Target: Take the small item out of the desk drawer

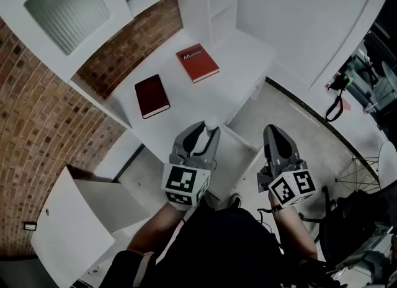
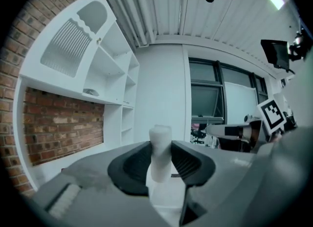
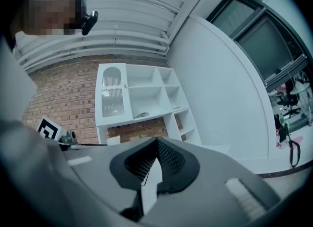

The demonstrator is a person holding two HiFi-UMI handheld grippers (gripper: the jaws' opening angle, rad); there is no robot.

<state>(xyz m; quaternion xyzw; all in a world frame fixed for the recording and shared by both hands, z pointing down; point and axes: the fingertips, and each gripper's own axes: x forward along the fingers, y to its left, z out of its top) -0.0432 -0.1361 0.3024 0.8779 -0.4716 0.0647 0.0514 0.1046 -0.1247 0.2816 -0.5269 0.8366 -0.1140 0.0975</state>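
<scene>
Head view, with both gripper views. We see the small item [image 1: 211, 121], a white cylinder with a rounded top, clamped between the jaws of the left gripper [image 1: 208, 129]. In the left gripper view it stands upright with one dark ribbed pad [image 2: 134, 165] pressed to each flank, and its top rises above the jaw tips. It is carried in the air, touching nothing but the jaws, just at the front edge of the white desk [image 1: 245, 54]. The right gripper [image 3: 156, 144] has its jaws brought together at the tips with nothing between them, and it is held beside the left one over the grey floor [image 1: 291, 125].

Writing: the brighter red book [image 1: 197, 63] bears a line of white lettering on its cover, too small for us to read. The darker red book [image 1: 152, 95] shows none. Each gripper carries a cube of black-and-white square markers.

Edges and room: both books lie flat on the desk, well apart from the jaws, with bare desk between them and the front edge. A white shelf unit [image 1: 68, 7] against the brick wall [image 1: 37, 113] overhangs the back of the desk. At lower left a white cabinet part [image 1: 87, 209] stands open; we cannot tell whether it is the drawer. The floor to the right of the grippers lies open as far as the curved white wall [image 1: 310, 13]
</scene>
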